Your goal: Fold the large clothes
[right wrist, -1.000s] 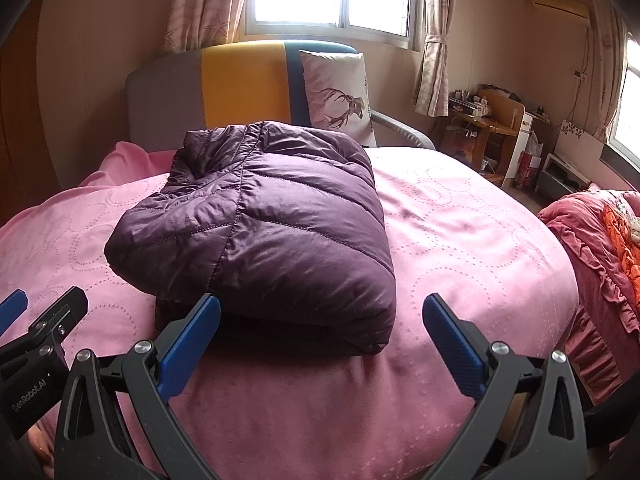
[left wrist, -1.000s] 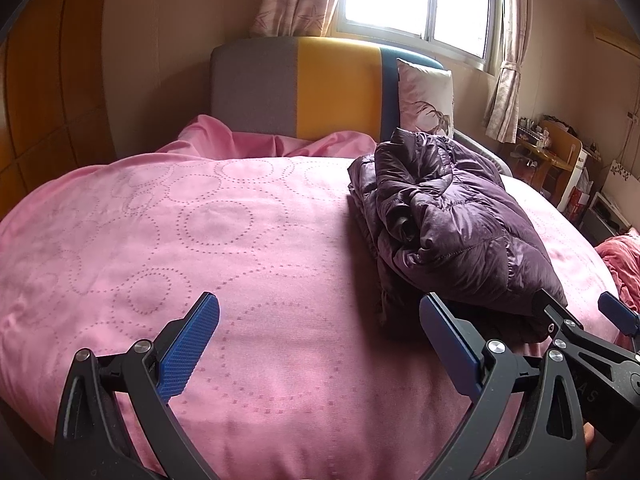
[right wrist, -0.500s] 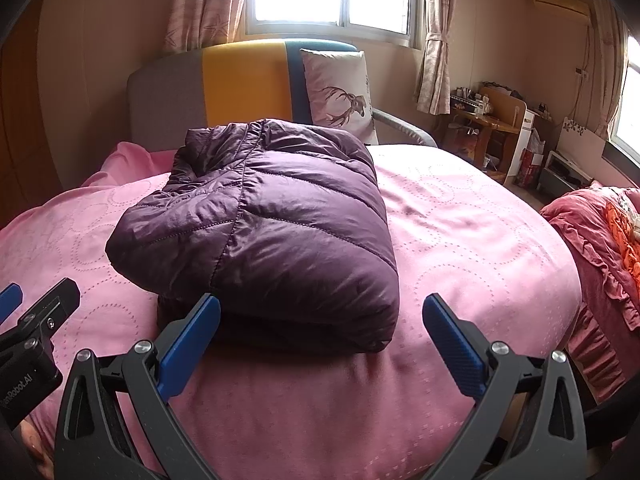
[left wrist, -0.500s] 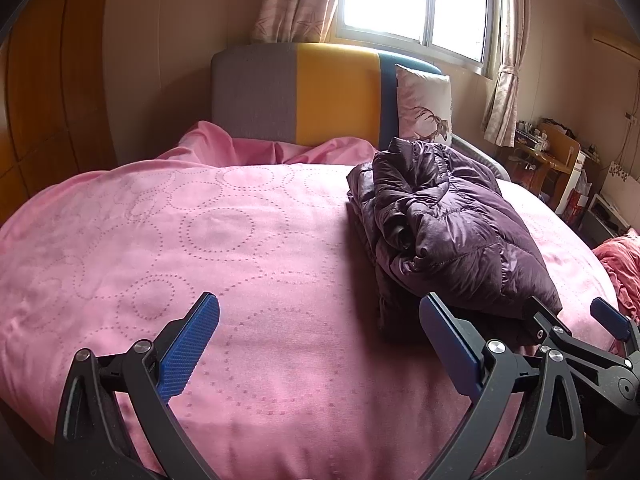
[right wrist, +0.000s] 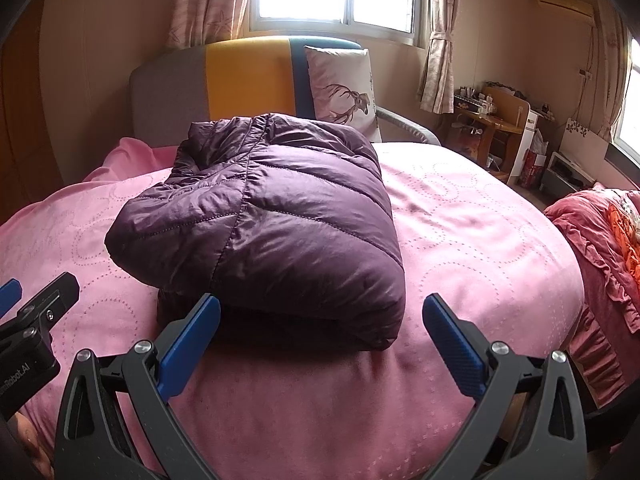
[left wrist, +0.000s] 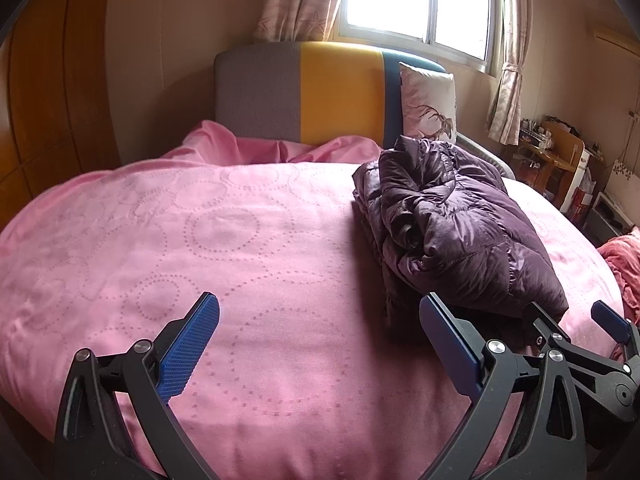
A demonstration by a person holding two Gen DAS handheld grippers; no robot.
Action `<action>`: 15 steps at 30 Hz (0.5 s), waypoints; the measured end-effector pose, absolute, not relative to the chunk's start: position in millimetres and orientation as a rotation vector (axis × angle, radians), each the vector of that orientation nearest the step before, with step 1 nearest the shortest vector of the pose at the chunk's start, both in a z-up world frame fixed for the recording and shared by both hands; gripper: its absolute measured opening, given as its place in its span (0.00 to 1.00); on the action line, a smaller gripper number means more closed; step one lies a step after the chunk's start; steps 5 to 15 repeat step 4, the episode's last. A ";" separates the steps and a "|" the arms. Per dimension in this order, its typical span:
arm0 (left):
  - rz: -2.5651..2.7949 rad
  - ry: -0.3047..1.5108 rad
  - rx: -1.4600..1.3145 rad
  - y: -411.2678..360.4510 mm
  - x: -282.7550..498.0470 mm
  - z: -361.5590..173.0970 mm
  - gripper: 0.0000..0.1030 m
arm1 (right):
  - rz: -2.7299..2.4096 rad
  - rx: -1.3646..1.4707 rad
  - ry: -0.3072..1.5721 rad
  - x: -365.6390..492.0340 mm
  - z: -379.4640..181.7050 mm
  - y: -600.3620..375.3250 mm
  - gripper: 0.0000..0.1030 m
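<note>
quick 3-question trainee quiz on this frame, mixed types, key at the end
1. True or false: the right claw is shut on the purple puffer jacket.
2. The jacket lies on: A) the pink bedspread B) the deer-print pillow C) the wooden desk.
3. Fill in: the left claw is ____ and holds nothing.

Key: 1 false, both claws are open and clear of the folded jacket; 2 A; 3 open.
</note>
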State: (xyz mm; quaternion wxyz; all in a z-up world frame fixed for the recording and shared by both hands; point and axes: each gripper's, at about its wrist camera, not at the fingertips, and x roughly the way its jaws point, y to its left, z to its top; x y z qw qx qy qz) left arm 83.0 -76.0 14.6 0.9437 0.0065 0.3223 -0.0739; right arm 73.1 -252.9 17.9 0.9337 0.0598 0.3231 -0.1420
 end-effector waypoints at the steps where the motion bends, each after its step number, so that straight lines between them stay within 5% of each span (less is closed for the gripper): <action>1: -0.147 0.663 0.009 -74.8 84.3 13.6 0.96 | -0.289 0.123 0.659 73.3 18.5 -253.5 0.98; 15: -0.142 0.673 -0.004 -72.9 86.4 11.8 0.96 | -0.286 0.127 0.657 74.9 20.2 -253.7 0.98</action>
